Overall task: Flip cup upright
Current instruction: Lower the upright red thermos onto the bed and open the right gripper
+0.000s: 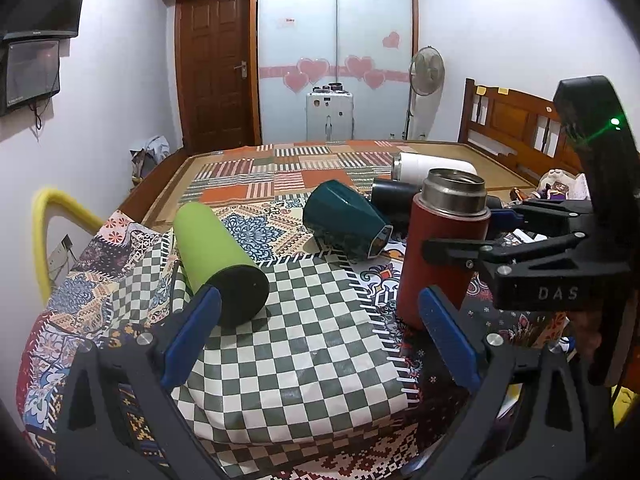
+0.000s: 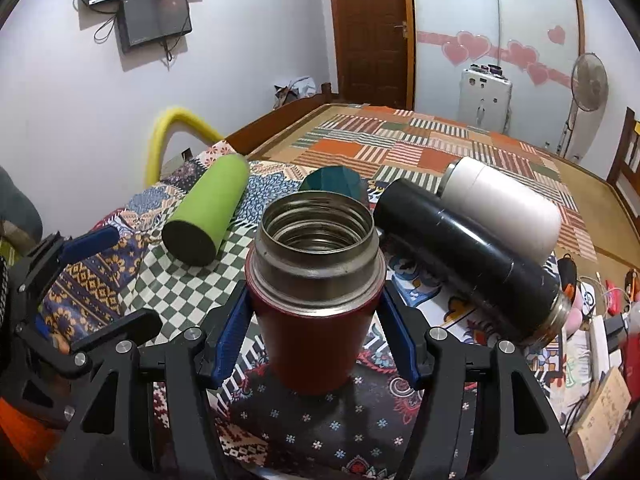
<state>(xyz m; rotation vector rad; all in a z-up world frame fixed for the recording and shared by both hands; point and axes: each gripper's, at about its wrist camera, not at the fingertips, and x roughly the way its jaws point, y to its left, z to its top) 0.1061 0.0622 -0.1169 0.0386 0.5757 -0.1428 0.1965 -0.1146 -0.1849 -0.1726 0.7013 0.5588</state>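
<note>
Patchwork bedding (image 1: 320, 360) in checks and florals spread beneath both tools, covering the wooden bed (image 1: 508, 116) that ran on ahead of them. Largest of the vessels, the black flask (image 2: 472, 256) lay on its side ahead and to the right of the right gripper (image 2: 316, 332), touching a white flask (image 2: 504, 204) that lay just beyond it. A green tumbler (image 1: 216, 256) lay tipped over ahead of the left gripper (image 1: 320, 340), just beyond its left finger, dark base turned toward that tool. A teal mug (image 1: 344, 220) lay on its side farther ahead, between the green tumbler and the red cup (image 2: 316, 280).

That red cup stood upright on the bedding, its steel mouth open to the ceiling, set between the right gripper's blue pads (image 2: 236, 332). The jaws stood a little wider than the cup's body, a sliver of bedding showing on each side, so whether either pad touched could not be told. From the left wrist view the right gripper (image 1: 496, 232) reached in from the right, its fingers flanking the cup's upper body.

The left gripper hung spread wide over the checked patch, holding nothing, the red cup just beyond its right finger (image 1: 448, 340).
</note>
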